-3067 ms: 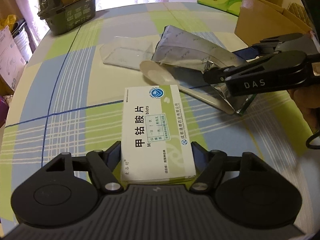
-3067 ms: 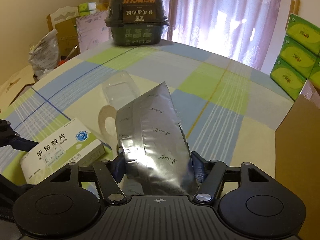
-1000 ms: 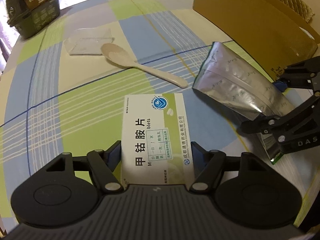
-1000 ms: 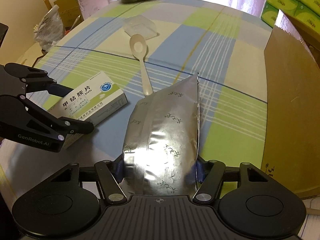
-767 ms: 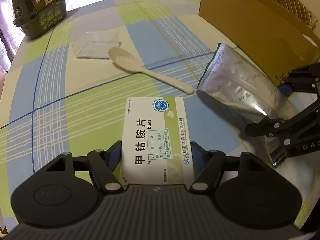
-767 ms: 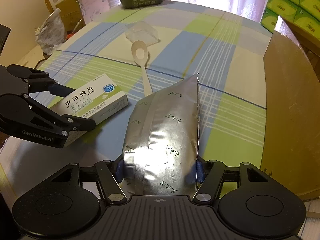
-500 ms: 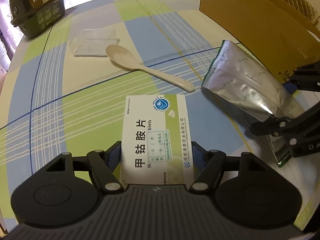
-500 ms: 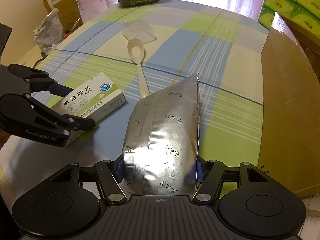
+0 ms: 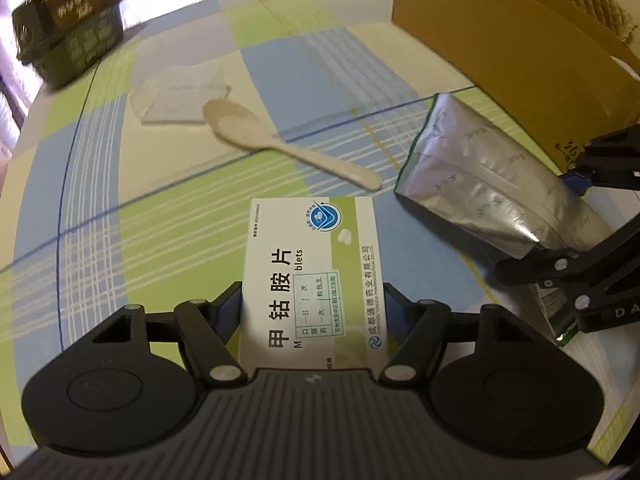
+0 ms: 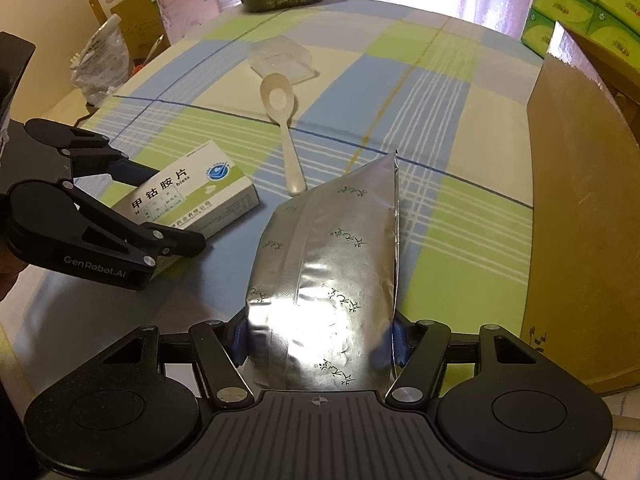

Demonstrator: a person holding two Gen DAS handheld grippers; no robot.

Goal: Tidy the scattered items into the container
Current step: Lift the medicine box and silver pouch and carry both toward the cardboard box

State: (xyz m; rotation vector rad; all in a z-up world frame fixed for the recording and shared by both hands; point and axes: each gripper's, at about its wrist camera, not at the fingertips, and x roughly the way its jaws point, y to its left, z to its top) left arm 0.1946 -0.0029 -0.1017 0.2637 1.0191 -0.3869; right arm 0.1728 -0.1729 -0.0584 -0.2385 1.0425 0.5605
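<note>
My left gripper point(image 9: 312, 304) is shut on a white and green medicine box point(image 9: 312, 264), held above the checked tablecloth. The same medicine box point(image 10: 192, 196) shows in the right wrist view, clamped by the left gripper point(image 10: 160, 204). A silver foil pouch point(image 10: 332, 280) is pinched between the blue pads of my right gripper point(image 10: 320, 340); the foil pouch point(image 9: 492, 184) hangs at the right of the left wrist view. The brown cardboard box point(image 10: 580, 184) stands just right of the pouch. A cream spoon point(image 10: 282, 116) and a clear plastic tray point(image 10: 280, 60) lie on the table.
A dark green lidded food container point(image 9: 68, 40) sits at the table's far edge. Green tissue packs point(image 10: 580, 0) are stacked behind the cardboard box point(image 9: 512, 40). A plastic bag point(image 10: 100, 68) and cartons lie beyond the table's left edge.
Both grippers lifted their items off the table and carried them toward the cardboard box over the last few seconds. In the last half second the views shifted only slightly.
</note>
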